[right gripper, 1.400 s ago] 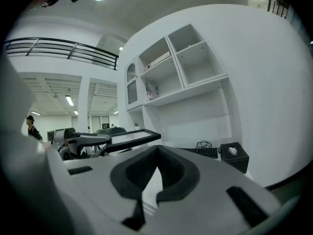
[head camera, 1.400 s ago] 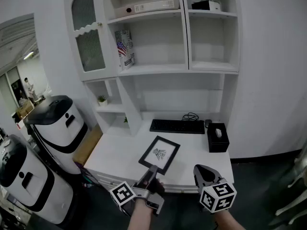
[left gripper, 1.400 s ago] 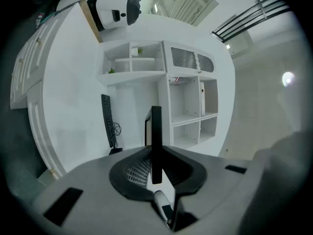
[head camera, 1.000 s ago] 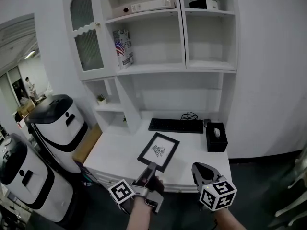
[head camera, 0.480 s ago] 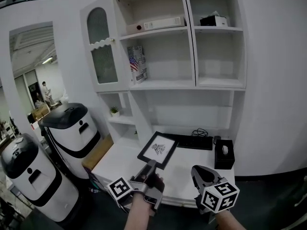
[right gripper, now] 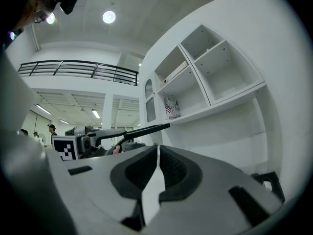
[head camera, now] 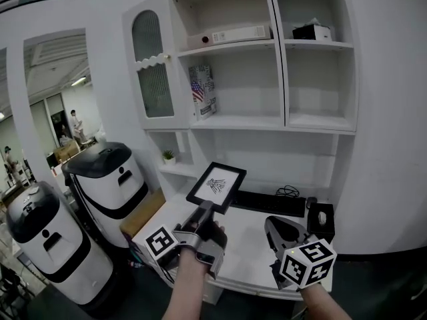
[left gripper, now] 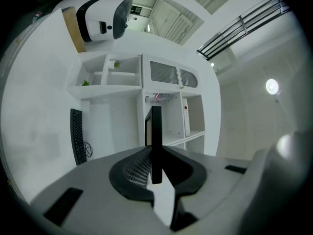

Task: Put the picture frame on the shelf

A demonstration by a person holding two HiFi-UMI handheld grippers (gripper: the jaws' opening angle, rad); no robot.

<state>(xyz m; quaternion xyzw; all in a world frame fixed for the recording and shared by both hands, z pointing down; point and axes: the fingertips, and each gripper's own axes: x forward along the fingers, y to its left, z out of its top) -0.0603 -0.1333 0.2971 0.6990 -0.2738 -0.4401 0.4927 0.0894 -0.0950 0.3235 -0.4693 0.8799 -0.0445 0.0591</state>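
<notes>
Picture frame (head camera: pixel 216 185), thin black rectangle, pinched by left claw (left gripper: pixel 155 155).

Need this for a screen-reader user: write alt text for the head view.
The left tongs grip a black picture frame by its near edge, raised in front of a white shelf unit above a desk. The right tongs, shut and empty, hang beside them; a keyboard lies on the desk.

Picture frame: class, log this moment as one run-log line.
left tongs: shut on black rectangular picture frame | right tongs: shut, empty | frame: held above white desk, not yet on white shelf
</notes>
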